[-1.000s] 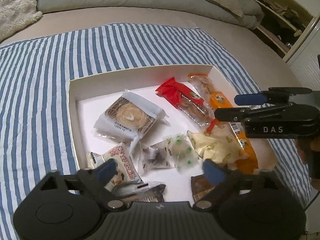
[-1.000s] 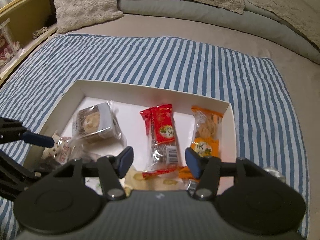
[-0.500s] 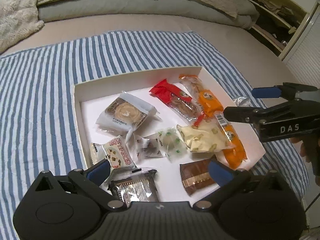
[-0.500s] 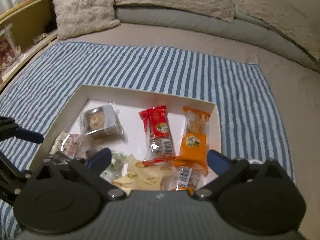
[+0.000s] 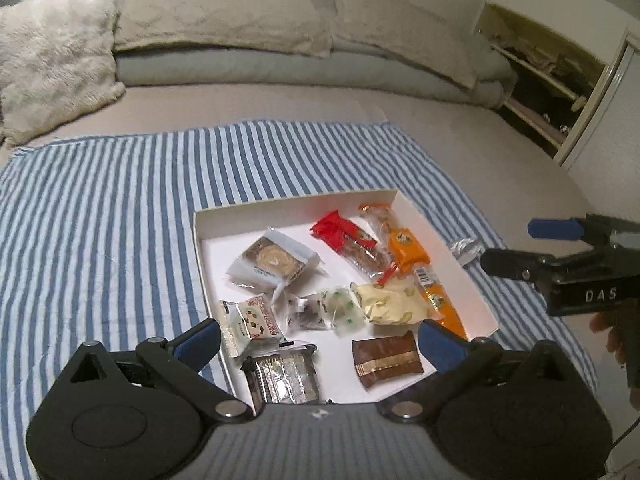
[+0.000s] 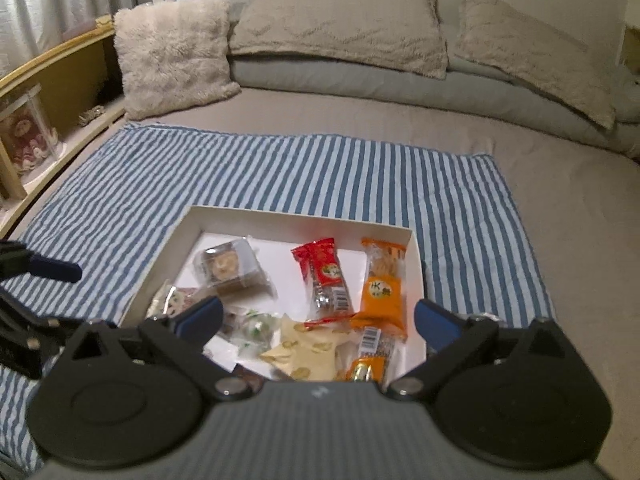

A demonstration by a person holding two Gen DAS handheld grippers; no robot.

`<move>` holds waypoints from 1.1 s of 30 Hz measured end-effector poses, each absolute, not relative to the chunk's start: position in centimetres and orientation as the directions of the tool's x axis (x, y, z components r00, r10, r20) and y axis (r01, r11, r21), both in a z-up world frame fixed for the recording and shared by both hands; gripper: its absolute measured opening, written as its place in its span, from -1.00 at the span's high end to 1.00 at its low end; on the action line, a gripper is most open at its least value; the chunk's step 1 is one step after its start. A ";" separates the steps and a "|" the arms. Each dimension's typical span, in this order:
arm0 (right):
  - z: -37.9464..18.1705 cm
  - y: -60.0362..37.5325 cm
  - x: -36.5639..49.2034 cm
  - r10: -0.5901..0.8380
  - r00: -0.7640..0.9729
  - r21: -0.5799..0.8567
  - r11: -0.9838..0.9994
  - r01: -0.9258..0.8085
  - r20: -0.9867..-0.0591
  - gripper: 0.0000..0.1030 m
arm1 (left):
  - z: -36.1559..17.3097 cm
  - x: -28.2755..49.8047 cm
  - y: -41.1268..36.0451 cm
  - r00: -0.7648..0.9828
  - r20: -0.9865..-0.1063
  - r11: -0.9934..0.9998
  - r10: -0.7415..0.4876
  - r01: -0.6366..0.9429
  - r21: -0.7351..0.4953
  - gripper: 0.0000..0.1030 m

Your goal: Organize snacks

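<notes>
- Left gripper [image 5: 320,334], black with blue-padded fingers, sat at bottom centre of the left wrist view, jaws spread wide, grasping nothing, above the near edge of the shallow white cardboard box [image 5: 294,204].
- Right gripper [image 6: 318,316] likewise released and empty at bottom centre of its own view; probably both held back to survey the box.
- Nearest the left gripper, lower centre: silver foil snack pack [image 5: 282,372] and brown chocolate wafer pack [image 5: 386,358], both flat on the box floor.
- Mid-frame: pale yellow crinkled wrapper [image 5: 390,302], small clear green-dotted candy wrapper [image 5: 338,308], white-and-red printed pouch [image 5: 250,322], loosely heaped and touching.
- Further up: clear-wrapped round pastry [image 5: 272,260], red cracker packet [image 5: 346,236], orange cracker packet [image 5: 402,238], the last two side by side, looking already sorted.
- Right of frame, outside the box: crumpled silver foil piece [image 5: 466,248] on the blue-and-white striped cloth [image 5: 100,220], likely the remaining stray.
- Top of frame: beige pillows [image 5: 224,16] on the bed.
</notes>
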State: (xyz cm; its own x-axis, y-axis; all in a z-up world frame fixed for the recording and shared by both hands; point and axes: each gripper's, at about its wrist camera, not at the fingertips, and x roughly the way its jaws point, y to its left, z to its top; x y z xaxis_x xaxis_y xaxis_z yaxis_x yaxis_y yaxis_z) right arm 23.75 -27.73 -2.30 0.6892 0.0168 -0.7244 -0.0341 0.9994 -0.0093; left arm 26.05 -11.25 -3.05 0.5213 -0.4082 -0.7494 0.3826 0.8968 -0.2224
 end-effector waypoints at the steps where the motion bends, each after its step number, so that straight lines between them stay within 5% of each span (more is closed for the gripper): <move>1: -2.1 -27.6 23.3 0.018 0.694 -0.005 0.999 -0.032 -0.720 -0.99 | -2.7 25.6 -11.1 0.530 -0.746 0.898 -0.405 0.385 -0.214 -1.00; 15: 1.7 -25.4 13.9 0.011 0.798 0.021 1.000 0.003 -0.603 -0.99 | 2.3 16.5 -9.8 0.745 -0.600 0.937 -0.292 0.347 -0.025 -1.00; 20: 2.4 -24.1 10.4 -0.034 0.831 -0.013 0.999 0.032 -0.555 -0.99 | 3.1 12.9 -9.2 0.804 -0.526 0.954 -0.278 0.294 -0.054 -1.00; 33: -0.5 -23.2 3.5 -0.039 0.865 0.004 0.999 0.047 -0.500 -0.99 | 0.1 5.4 -7.9 0.825 -0.530 0.977 -0.196 0.210 -0.035 -1.00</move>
